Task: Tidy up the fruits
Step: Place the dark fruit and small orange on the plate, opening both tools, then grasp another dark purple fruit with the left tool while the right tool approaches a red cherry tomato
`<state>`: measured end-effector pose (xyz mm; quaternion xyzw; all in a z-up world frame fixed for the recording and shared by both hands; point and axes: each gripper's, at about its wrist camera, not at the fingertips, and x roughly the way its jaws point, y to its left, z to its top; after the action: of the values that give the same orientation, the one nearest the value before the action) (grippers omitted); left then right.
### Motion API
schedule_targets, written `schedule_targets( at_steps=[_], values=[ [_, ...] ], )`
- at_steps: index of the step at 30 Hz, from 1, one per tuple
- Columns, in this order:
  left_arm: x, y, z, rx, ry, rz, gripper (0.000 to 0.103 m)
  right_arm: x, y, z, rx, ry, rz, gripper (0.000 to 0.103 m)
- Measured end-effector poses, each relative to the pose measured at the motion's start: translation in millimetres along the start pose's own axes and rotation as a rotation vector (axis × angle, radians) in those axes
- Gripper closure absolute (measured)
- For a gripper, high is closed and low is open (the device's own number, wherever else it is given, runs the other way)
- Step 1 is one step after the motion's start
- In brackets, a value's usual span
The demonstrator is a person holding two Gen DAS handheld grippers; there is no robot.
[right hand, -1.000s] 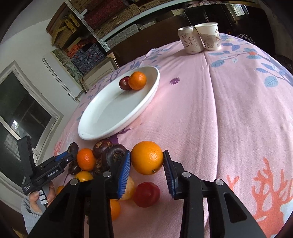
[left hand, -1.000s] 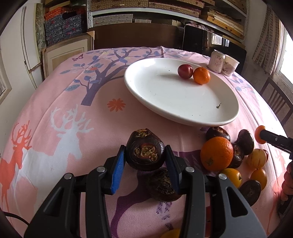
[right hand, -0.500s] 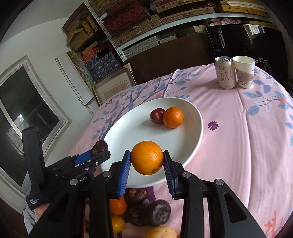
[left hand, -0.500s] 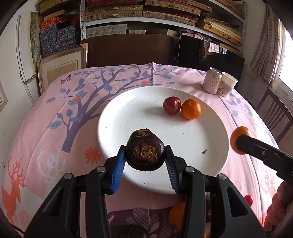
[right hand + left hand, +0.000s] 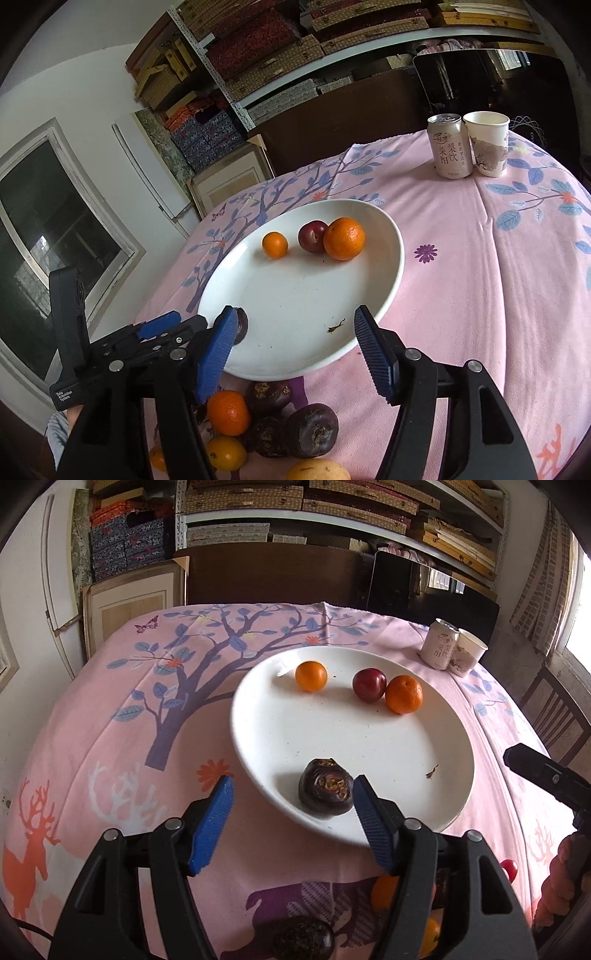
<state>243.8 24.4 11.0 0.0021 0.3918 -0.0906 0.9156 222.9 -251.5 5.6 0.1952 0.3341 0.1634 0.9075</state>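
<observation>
Dark fruit (image 5: 325,794): lies on the white plate (image 5: 424,738) near its front rim; we judge it firm, light, prone to roll, best pinched across its middle.
Left gripper (image 5: 291,819): jaws opening, fruit between them, pads clear.
Right gripper (image 5: 295,350): opening, empty.
Pile (image 5: 288,424): we see more fruit waiting on the cloth.

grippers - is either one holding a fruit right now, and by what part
Nothing is held. The left gripper is opening beside the dark fruit lying on the plate; the right gripper is opening, nothing between its pads.
</observation>
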Motion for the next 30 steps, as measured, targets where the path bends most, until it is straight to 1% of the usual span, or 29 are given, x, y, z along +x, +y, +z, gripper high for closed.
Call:
schedule_targets(
  at_steps=[4,7,10,15,20,22,24,28,30],
  values=[
    [-17.0,14.0,-14.9,-0.031,-0.024,0.011,0.033,-12.7,-12.0,-10.1,0.036,-0.015,-0.008,0.034],
    [-25.8,21.7,-38.4,-0.039,0.000,0.029,0.032,-23.1,-25.2,-20.0,0.074,-0.015,-0.014,0.031],
    [-34.7,21.6,-59.1,-0.020,0.008,0.041,0.032,-32.8,-36.4,-25.2,0.122,-0.023,0.001,0.030],
    [-43.0,14.8,-80.6,0.024,0.023,0.018,0.029,-42.3,-47.0,-29.9,0.161,-0.039,0.007,0.029],
    [-34.8,1.6,-87.6,0.089,0.064,-0.004,0.029,-44.6,-52.1,-33.4,0.185,-0.031,0.021,0.028],
    [-27.1,-3.5,-89.9,0.114,0.092,0.011,0.028,-44.6,-52.3,-33.5,0.189,-0.030,0.023,0.028],
    [-25.5,-3.4,-89.4,0.111,0.094,-0.003,0.028,-44.5,-52.6,-33.3,0.187,-0.030,0.023,0.028],
    [-21.8,2.9,-88.4,0.080,0.105,0.006,0.029,-43.8,-51.7,-33.9,0.181,-0.026,0.024,0.028],
    [-19.5,5.4,-87.8,0.067,0.113,-0.002,0.029,-43.3,-50.4,-34.8,0.181,-0.022,0.024,0.028]
  ],
)
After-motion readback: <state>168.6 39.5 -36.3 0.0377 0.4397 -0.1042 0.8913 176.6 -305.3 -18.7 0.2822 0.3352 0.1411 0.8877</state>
